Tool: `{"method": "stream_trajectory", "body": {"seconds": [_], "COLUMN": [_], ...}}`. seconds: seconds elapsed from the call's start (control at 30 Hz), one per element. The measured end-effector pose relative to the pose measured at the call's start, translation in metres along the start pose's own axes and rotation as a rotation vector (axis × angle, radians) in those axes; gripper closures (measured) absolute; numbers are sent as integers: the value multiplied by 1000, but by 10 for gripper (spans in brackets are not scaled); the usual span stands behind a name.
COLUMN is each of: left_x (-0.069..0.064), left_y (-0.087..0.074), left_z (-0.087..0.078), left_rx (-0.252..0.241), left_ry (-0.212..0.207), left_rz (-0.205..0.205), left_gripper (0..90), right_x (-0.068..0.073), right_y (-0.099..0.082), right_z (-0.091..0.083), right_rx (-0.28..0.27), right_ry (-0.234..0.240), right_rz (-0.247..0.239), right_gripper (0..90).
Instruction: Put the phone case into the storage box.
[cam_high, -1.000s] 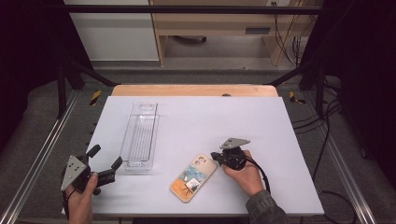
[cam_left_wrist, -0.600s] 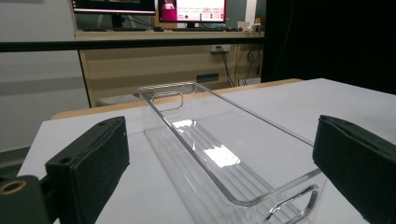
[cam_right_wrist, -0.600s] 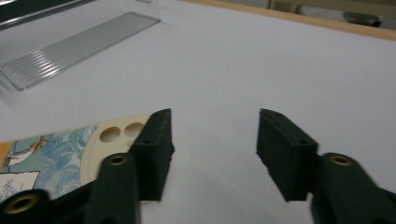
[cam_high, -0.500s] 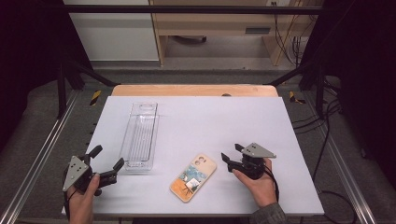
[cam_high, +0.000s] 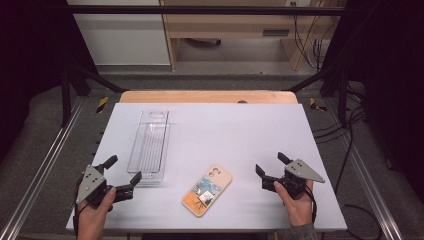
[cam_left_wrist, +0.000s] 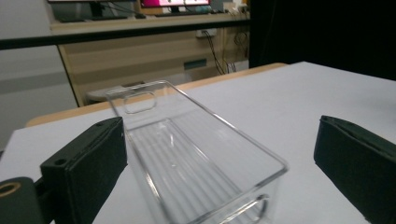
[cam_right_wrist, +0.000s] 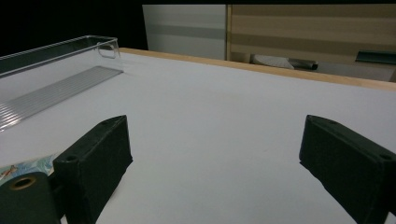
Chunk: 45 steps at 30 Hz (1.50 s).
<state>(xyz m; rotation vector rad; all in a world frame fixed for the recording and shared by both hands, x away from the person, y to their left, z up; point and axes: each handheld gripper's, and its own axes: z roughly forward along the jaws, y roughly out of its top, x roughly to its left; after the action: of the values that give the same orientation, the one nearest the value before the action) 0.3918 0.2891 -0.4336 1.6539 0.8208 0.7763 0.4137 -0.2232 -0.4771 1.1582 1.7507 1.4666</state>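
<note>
At the far left of the high view we hold the left gripper (cam_high: 122, 172) low over the near left corner of the white table (cam_high: 240, 135), its jaws spread wide and nothing pressed between them. In the left gripper view the near end of the clear plastic tray (cam_left_wrist: 187, 154) sits between those two black jaws without touching either pad. Just right of that gripper, in the high view, the tray (cam_high: 149, 145) lies lengthwise on the table, empty, with a cut-out handle slot at its far end.

Further right, near the front edge, we see the phone (cam_high: 207, 189) lying flat on its face, apart from the tray and from both grippers. Its case is cream at the camera end and orange at the near end, with a small illustrated picture in the middle; any writing on it is too small for us to read.

At the right we hold the right gripper (cam_high: 270, 164), well clear of the phone. Its jaws have just been opening and now stand wide with only bare table between them.
</note>
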Motion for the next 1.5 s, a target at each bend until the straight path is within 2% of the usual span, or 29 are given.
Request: {"method": "stream_trajectory", "body": {"seconds": [0.1, 0.23, 0.3, 0.43, 0.63, 0.67, 0.73, 0.77, 0.83, 0.9, 1.07, 1.17, 1.5], "left_x": [-16, -42, -54, -77, -101, -104, -109, -112, -116, -119, -130, -136, -147], "left_y": [9, 20, 23, 26, 22, 21, 20, 19, 18, 16, 13, 11, 5], "left_z": [5, 17, 24, 40, 60, 62, 67, 69, 72, 75, 81, 85, 93], "left_rx": [33, 100, 134, 204, 291, 304, 312, 325, 346, 362, 419, 442, 506], "left_ry": [-31, -68, -96, -151, -208, -217, -246, -260, -255, -266, -287, -306, -326], "left_rz": [9, 56, 69, 104, 132, 132, 90, 89, 107, 97, 109, 123, 145], "left_gripper": [23, 23, 23, 23, 25, 26, 34, 35, 35, 34, 33, 33, 34], "right_x": [-1, 0, 1, 3, 4, 3, 3, 3, 3, 2, 3, 4, 3], "right_y": [-1, -4, -4, -5, -5, -5, -5, -5, -6, -6, -6, -6, -7], "right_z": [-2, 0, 1, 1, 1, 1, 1, 1, 1, 2, 2, 2, 2], "right_rx": [-4, 6, 12, 16, 20, 20, 21, 23, 25, 26, 30, 35, 38], "right_ry": [-4, 4, -5, 0, -8, -7, -8, -8, -11, -12, -9, -9, -6], "right_rz": [-12, -15, -36, -44, -52, -52, -50, -50, -49, -50, -50, -50, -41], "right_gripper": [101, 106, 109, 108, 103, 102, 99, 99, 99, 99, 98, 97, 95]}}
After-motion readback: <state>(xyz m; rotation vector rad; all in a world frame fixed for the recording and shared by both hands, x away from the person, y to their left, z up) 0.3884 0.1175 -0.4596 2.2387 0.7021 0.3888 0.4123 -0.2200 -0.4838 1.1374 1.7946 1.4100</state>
